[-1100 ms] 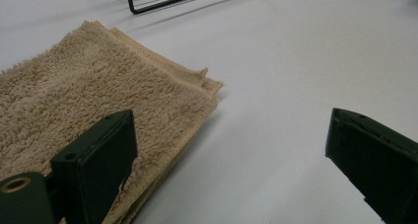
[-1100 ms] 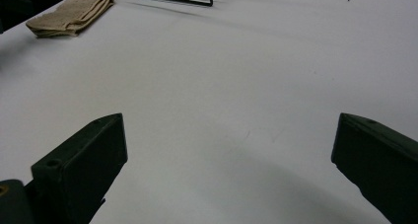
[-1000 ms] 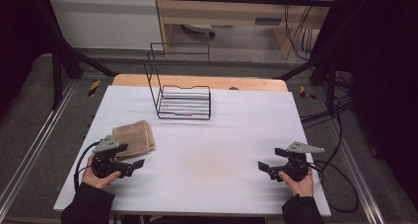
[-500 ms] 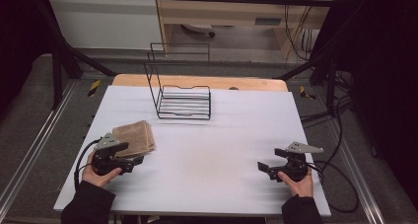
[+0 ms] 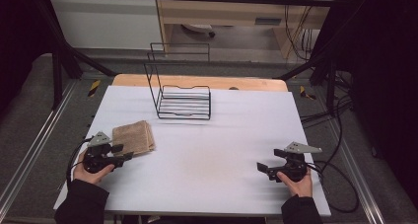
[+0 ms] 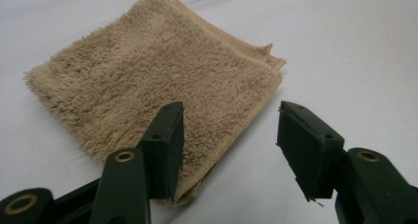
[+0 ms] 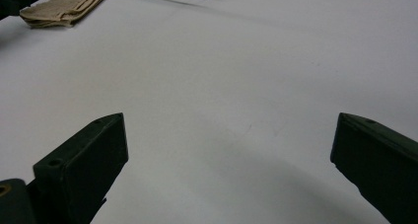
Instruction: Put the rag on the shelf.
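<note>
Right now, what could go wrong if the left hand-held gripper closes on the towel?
1. The left hand-held gripper stands open over a corner of the folded towel; closing there may pinch only the top layer, so the towel may unfold when lifted.
2. One jaw lies over the cloth, the other beside its edge, so the grip may slip.

White flat tabletop over a wooden board; folded tan terry towel lies left of centre in the high view, empty black wire rack stands at upper centre, well apart.
</note>
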### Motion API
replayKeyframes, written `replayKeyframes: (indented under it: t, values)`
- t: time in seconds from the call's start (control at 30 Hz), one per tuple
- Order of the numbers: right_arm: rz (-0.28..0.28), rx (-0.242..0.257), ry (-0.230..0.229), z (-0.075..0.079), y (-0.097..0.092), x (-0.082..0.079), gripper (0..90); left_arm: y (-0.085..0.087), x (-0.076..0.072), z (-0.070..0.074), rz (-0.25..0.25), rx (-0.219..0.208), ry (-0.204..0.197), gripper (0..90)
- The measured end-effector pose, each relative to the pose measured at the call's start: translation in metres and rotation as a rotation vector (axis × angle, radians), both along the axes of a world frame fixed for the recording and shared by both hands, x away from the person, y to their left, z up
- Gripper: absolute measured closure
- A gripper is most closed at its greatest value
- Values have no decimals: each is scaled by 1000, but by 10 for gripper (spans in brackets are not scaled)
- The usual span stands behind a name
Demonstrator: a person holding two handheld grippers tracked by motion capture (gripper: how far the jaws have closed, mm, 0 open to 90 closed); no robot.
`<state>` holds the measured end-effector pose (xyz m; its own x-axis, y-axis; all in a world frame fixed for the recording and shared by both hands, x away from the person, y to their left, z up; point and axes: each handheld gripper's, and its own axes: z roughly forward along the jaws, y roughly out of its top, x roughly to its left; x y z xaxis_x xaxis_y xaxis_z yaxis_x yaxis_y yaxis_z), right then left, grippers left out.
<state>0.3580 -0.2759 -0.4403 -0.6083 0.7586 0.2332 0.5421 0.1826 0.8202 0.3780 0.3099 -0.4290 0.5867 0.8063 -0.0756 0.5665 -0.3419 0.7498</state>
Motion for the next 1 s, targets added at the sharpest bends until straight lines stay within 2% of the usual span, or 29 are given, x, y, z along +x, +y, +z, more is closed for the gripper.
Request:
replayKeyframes:
  t: [0.37, 0.63, 0.83, 0.97, 1.0]
  values:
    - [-3, 0, 6, 0, 1, 0, 15, -17, 14, -14, -5, 106, -3, 502]
    - [-3, 1, 6, 0, 1, 0, 15, -20, 18, -17, 8, 118, -6, 577]
    - [-4, -1, 5, 0, 1, 0, 15, -22, 18, -18, 28, 136, -17, 689]
    - [-5, 2, 6, 0, 0, 0, 16, -22, 19, -18, 40, 135, -18, 736]
    - [-4, 3, 7, 0, 0, 0, 15, -21, 19, -18, 42, 133, -19, 771]
